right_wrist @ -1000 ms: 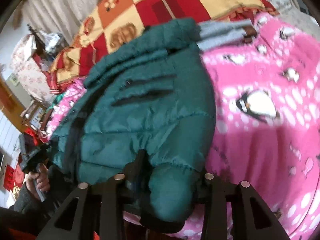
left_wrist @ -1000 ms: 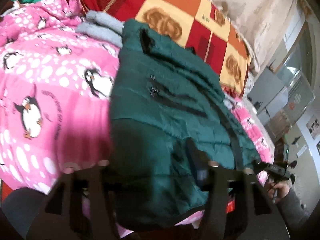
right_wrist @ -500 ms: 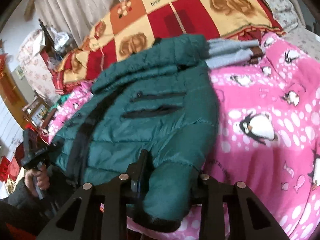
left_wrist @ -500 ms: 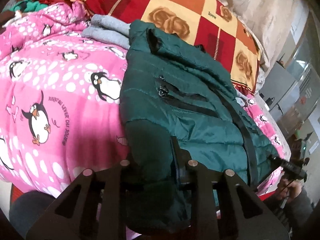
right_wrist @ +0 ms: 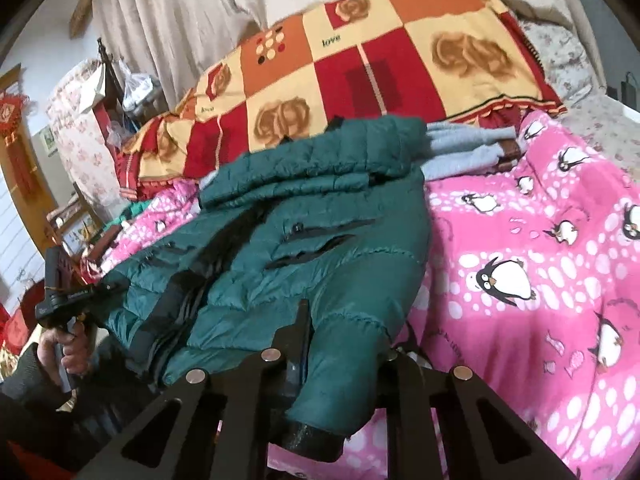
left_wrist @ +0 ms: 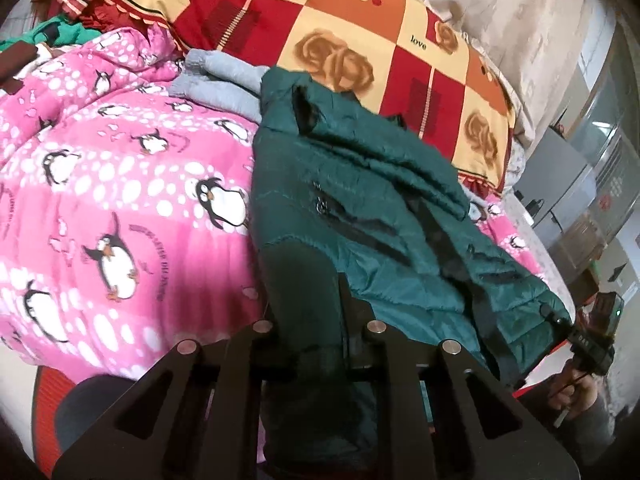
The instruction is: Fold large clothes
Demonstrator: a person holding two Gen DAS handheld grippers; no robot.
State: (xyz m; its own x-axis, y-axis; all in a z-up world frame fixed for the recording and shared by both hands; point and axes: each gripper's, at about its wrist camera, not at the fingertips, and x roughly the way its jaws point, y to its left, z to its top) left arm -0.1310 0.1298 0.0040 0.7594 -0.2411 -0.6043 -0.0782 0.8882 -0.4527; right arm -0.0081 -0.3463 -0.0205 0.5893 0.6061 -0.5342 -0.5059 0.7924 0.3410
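Observation:
A dark green padded jacket (left_wrist: 360, 200) lies on a bed, collar at the far end, black zips facing up. My left gripper (left_wrist: 308, 312) has its jaws closing tight on the jacket's near left corner, and the cloth bunches up between the fingers. In the right wrist view the jacket (right_wrist: 320, 240) spreads to the left. My right gripper (right_wrist: 344, 344) is closing its jaws on the near right corner, which drapes over one finger. Each gripper shows small in the other view, at the jacket's lower corners: the right gripper (left_wrist: 560, 320) and the left gripper (right_wrist: 112, 288).
A pink penguin quilt (left_wrist: 120, 200) covers the bed under the jacket. Folded grey clothes (left_wrist: 224, 76) lie by the collar. A red and yellow rose blanket (right_wrist: 380, 60) is piled behind, with a curtain (right_wrist: 200, 8) at the back. A grey cabinet (left_wrist: 560, 176) stands beside the bed.
Both grippers' jaws have closed from wide apart onto the jacket's near edge. Both have risen, lifting that edge off the quilt.

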